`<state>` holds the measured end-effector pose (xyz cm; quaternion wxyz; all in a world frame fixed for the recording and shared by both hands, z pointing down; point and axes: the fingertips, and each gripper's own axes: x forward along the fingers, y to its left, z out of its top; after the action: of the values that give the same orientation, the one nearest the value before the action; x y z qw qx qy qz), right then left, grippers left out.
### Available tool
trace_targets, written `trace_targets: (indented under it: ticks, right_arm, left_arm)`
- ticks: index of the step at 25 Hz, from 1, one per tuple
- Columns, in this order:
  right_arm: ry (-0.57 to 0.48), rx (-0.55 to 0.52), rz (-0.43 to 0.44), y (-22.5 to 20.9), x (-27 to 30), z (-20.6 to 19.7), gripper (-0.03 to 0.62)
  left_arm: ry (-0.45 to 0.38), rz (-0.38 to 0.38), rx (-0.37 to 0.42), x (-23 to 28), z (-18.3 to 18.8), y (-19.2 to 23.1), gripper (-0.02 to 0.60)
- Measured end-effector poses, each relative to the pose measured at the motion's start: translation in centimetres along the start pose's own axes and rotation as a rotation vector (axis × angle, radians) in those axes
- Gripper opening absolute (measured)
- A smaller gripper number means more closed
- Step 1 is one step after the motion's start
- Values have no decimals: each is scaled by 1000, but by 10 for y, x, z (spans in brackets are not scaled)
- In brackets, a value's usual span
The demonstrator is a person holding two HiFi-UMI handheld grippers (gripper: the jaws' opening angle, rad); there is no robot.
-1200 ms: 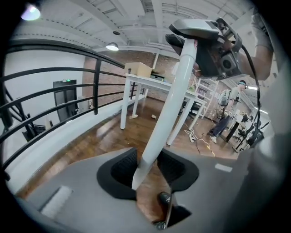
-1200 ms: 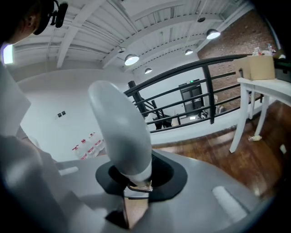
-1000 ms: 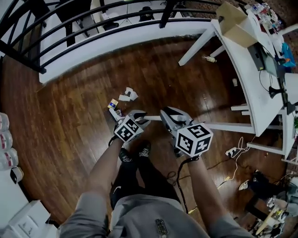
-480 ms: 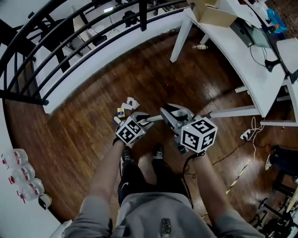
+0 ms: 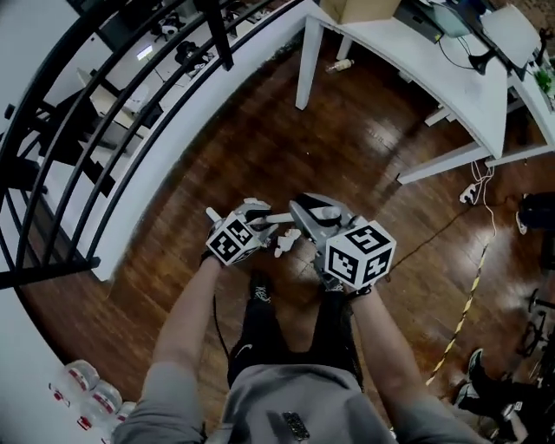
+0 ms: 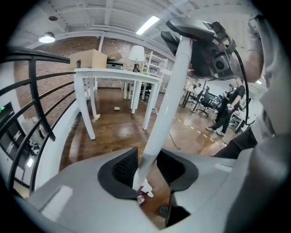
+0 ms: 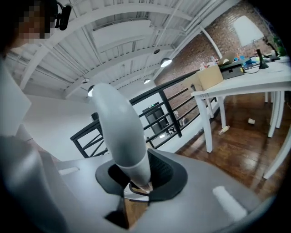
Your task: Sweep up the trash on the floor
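A white broom pole (image 5: 279, 218) runs between my two grippers in the head view. My left gripper (image 5: 260, 217) is shut on the pole's lower part (image 6: 170, 100), which passes between its dark pads (image 6: 122, 168). My right gripper (image 5: 303, 212) is shut on the thick grey-white grip (image 7: 120, 132) at the pole's top. The brush end is hidden. Small white scraps of trash (image 5: 284, 244) lie on the dark wooden floor just beneath the grippers. They show again, with a purple wrapper (image 6: 142, 198), past the left jaws.
A white table (image 5: 416, 52) with a cardboard box (image 5: 360, 9) stands at the upper right, a small bottle (image 5: 340, 65) on the floor by its leg. A black railing (image 5: 130, 113) curves along the left. A power strip (image 5: 471, 192) lies at right. Water bottles (image 5: 82, 381) stand at bottom left.
Both grippers swung round with the pole and rolled. The scraps, earlier ahead and left of the left gripper, now lie under the grippers. The table and railing have shifted up and right in view.
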<state>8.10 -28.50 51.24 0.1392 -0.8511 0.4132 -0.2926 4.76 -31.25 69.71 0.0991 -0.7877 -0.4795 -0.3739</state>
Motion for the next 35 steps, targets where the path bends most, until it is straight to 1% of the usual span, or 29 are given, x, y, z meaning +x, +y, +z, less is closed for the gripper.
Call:
trace_targets:
  ticks: [4, 6, 9, 14, 18, 21, 23, 25, 27, 31, 35]
  right_arm:
    - [10, 102, -165, -8, 8, -33, 66]
    - [8, 147, -240, -17, -6, -44, 66]
    - [-6, 191, -339, -30, -39, -54, 66]
    - [-7, 245, -463, -47, -89, -63, 64]
    - [-24, 280, -509, -54, -121, -69, 64]
    - [-39, 284, -508, -55, -136, -69, 64]
    - [-52, 276, -482, -54, -140, -61, 64]
    - [-69, 249, -443, -49, -141, -45, 66]
    - [-87, 198, -402, -40, -143, -21, 66]
    - [-150, 68, -309, -19, -158, 39, 66]
    - [-194, -65, -205, -8, -186, 93, 66]
  left_arm:
    - [59, -121, 91, 13, -26, 5, 135]
    - [74, -176, 132, 24, -25, -3, 140]
    - [69, -267, 176, 46, -15, -32, 140]
    - [47, -380, 214, 72, 4, -79, 141]
    - [68, -437, 256, 84, 14, -106, 140]
    - [88, -445, 279, 87, 21, -118, 140]
    - [97, -433, 288, 84, 27, -120, 138]
    - [96, -415, 293, 75, 39, -118, 135]
    - [87, -388, 295, 62, 58, -116, 132]
    - [42, -290, 296, 30, 111, -112, 126]
    - [-17, -183, 296, 16, 170, -121, 118]
